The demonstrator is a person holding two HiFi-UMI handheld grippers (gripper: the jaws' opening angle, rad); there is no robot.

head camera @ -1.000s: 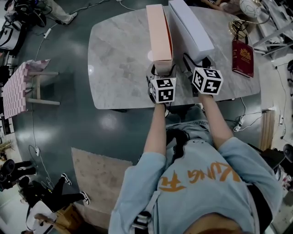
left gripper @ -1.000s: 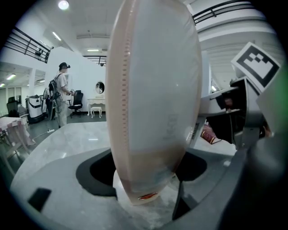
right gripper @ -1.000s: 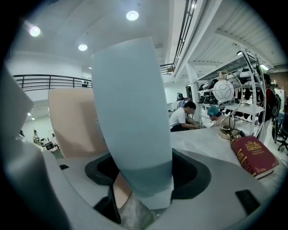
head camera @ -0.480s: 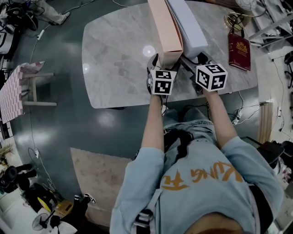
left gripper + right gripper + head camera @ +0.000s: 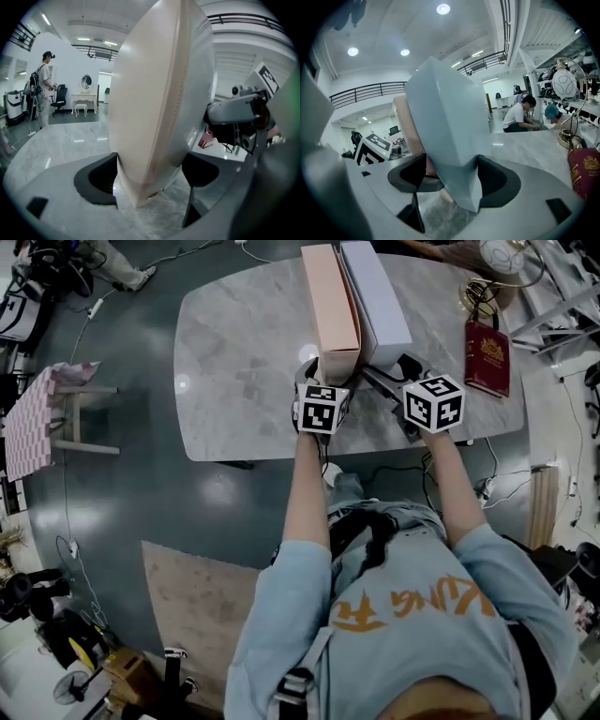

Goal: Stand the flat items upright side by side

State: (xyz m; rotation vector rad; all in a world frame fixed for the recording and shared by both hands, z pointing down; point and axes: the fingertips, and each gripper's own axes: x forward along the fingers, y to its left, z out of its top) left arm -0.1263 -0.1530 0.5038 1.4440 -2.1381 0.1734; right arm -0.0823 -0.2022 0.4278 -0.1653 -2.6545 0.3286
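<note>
Two long flat boxes stand on edge, side by side and touching, on the marble table (image 5: 244, 381). The pink box (image 5: 330, 301) is on the left and the pale blue-white box (image 5: 375, 296) on the right. My left gripper (image 5: 323, 381) straddles the pink box's near end (image 5: 145, 117). Its jaws are opening, and a small gap shows beside the right pad (image 5: 199, 168). My right gripper (image 5: 398, 376) is closed across the near end of the pale box (image 5: 445, 117), with both pads against its sides.
A dark red book (image 5: 489, 357) lies flat at the table's right end, also in the right gripper view (image 5: 585, 171). A lamp-like ornament (image 5: 506, 254) stands beyond it. The table's near edge runs just under both grippers. A cloth-covered stool (image 5: 37, 418) stands off to the left.
The pale box has come left against the pink box, closing the gap between them. My left gripper's jaws have widened around the pink box.
</note>
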